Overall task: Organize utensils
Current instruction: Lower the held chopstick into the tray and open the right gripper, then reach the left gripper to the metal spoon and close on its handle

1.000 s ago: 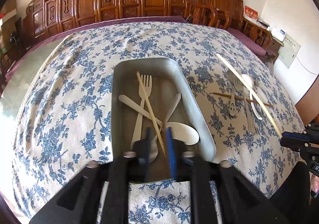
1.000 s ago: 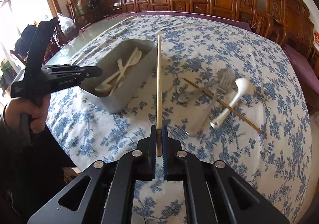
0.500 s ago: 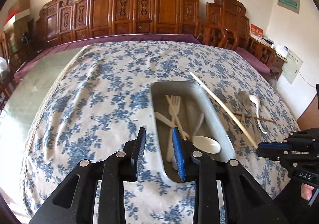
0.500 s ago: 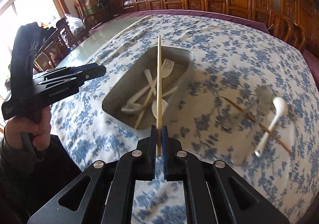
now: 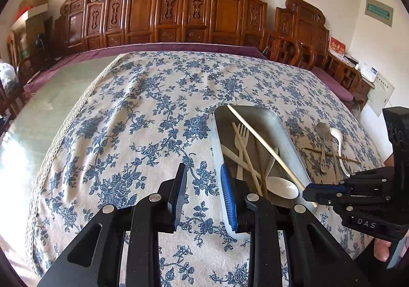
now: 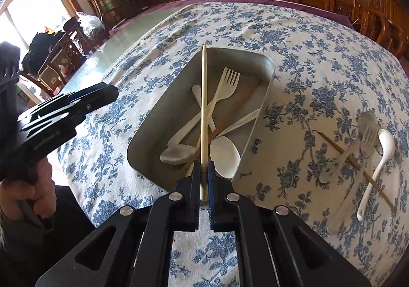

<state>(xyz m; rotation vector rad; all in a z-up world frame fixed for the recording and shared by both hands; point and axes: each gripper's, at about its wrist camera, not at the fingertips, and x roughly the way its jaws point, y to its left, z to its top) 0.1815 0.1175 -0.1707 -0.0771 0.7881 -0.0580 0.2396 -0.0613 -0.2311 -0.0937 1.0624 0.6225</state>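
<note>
A grey metal tray [image 6: 258, 123] [image 5: 217, 133] on the floral tablecloth holds a pale fork [image 6: 225, 85], pale spoons [image 6: 225, 154], and chopsticks. My right gripper [image 6: 204, 172] is shut on a pale chopstick [image 6: 203, 98] and holds it over the tray, along its length; it also shows in the left wrist view [image 5: 265, 146]. My left gripper [image 5: 203, 184] is open and empty, left of the tray's near corner. On the cloth right of the tray lie a metal fork [image 6: 368, 133], a white spoon [image 6: 378, 167] and a brown chopstick [image 6: 355, 164].
The blue floral tablecloth [image 5: 143, 118] covers a large table with bare green glass [image 5: 48, 103] at its left. Carved wooden chairs [image 5: 179, 18] line the far side. Boxes and bags stand by the window [image 6: 84, 23].
My right gripper carried the chopstick left from the cloth to above the tray. My left gripper opened, pulled back from the tray and moved left.
</note>
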